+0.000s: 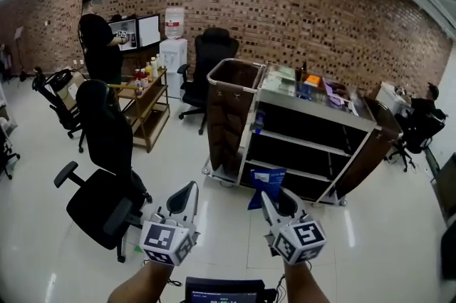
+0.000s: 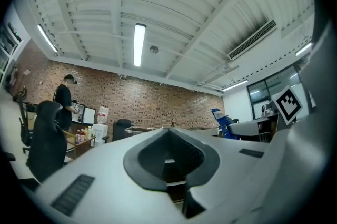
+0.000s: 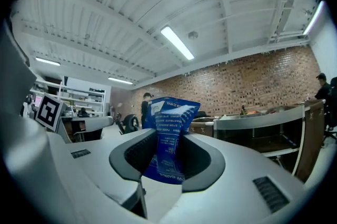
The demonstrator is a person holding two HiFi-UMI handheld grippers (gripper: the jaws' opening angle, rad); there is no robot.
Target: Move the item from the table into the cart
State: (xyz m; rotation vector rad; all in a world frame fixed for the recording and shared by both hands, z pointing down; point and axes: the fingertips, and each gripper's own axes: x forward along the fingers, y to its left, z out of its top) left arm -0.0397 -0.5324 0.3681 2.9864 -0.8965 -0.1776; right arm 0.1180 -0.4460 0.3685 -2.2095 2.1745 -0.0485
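A blue printed packet [image 3: 169, 138] stands upright between the jaws of my right gripper [image 3: 167, 157], which is shut on it. In the head view the same blue packet [image 1: 266, 187] sticks out ahead of my right gripper [image 1: 274, 205], just short of the cart's lower shelves. My left gripper [image 1: 184, 203] is shut with nothing in it; its pads meet in the left gripper view, where my left gripper [image 2: 169, 157] points level at the brick wall. The cart [image 1: 313, 145] stands ahead, with black shelves, a grey top with small items and a brown bag [image 1: 231, 113] at its left end.
A black office chair [image 1: 103, 180] stands close on the left. A low wooden shelf with bottles [image 1: 144, 105], a water dispenser [image 1: 173, 45] and another black chair [image 1: 210, 70] line the brick wall. One person stands at the back left [image 1: 100, 41], another sits at the far right [image 1: 425, 113].
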